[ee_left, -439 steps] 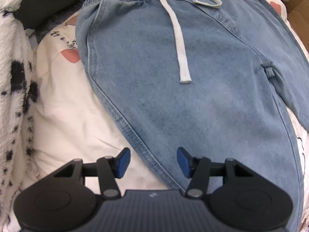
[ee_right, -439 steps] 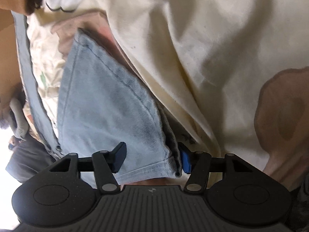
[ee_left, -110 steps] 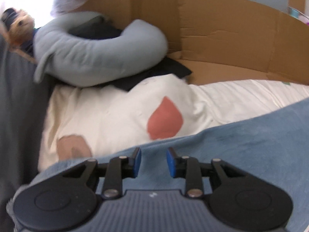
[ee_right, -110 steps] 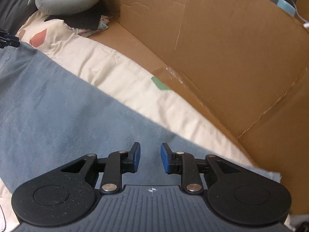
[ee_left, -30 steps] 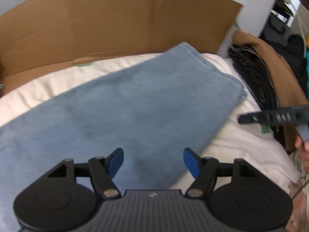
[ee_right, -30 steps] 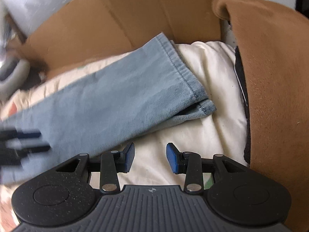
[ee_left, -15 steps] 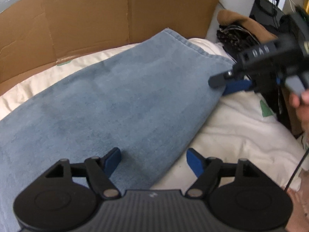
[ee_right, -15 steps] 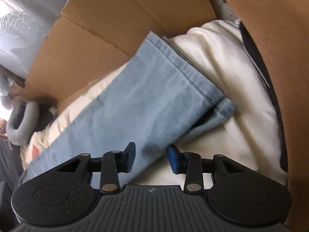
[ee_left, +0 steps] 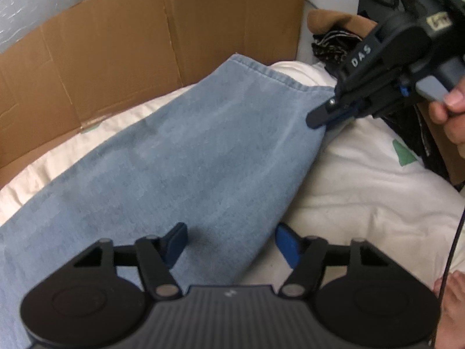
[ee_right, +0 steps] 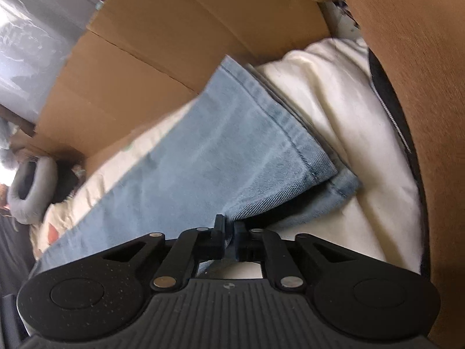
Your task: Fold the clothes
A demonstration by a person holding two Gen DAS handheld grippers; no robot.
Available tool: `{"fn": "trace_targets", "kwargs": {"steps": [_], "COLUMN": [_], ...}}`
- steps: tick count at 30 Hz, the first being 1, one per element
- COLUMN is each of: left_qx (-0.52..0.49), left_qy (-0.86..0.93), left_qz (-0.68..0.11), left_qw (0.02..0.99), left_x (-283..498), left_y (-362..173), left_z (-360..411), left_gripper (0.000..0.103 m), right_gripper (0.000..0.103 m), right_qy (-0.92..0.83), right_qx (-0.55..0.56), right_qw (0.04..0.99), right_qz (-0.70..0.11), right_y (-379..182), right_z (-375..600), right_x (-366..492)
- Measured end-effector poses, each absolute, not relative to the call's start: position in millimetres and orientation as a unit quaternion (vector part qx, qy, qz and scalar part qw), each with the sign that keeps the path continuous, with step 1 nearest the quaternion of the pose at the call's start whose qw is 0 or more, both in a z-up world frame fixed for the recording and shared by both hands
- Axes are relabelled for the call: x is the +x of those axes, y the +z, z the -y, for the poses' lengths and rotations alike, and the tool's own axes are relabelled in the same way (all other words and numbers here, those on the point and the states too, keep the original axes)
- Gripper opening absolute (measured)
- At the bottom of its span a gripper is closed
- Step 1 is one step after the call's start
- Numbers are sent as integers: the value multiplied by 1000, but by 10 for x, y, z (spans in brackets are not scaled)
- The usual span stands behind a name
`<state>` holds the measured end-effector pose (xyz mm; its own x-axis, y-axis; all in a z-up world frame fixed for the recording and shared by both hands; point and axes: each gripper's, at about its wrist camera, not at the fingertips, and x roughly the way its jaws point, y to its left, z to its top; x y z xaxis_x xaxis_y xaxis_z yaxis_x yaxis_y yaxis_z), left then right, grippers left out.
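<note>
Since a second ago the right gripper point(ee_right: 229, 234) has reached the jeans point(ee_left: 189, 160) and closed, pinching the leg's near edge beside the hem. They lie across the cream bedding point(ee_left: 363, 180). The left gripper point(ee_left: 231, 242), closing, straddles the cloth, pads apart.

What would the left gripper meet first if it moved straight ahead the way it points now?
Most likely the blue jeans leg: the left gripper points down at the denim with its jaws open over the leg's near edge. The white bedding lies just beside, so depth is uncertain.
</note>
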<state>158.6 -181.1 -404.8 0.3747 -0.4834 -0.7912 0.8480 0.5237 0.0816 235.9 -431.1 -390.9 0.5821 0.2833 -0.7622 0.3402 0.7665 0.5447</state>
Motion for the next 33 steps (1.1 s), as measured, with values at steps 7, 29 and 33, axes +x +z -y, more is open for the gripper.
{"fn": "trace_targets", "kwargs": {"steps": [7,29,33], "left_qx": [245,301,301], "left_qy": [-423,-406,-419], "left_qz": [-363,-327,-320], "left_qw": [793,798,794], "left_x": [1595,1512,1536], "left_y": [-4030,-4180,-4139], "left_z": [1809,1735,1728], "left_gripper": [56,60,51], "right_gripper": [42,2,3], "right_qy": [-88,-120,-125], "right_qx": [361,325,321], "right_qw": [819,836,834], "right_qz": [-436,-425,-431], "right_y": [-3987,-3890,-3924], "right_z": [4541,4663,4673], "right_x": [2298,2148,2155]}}
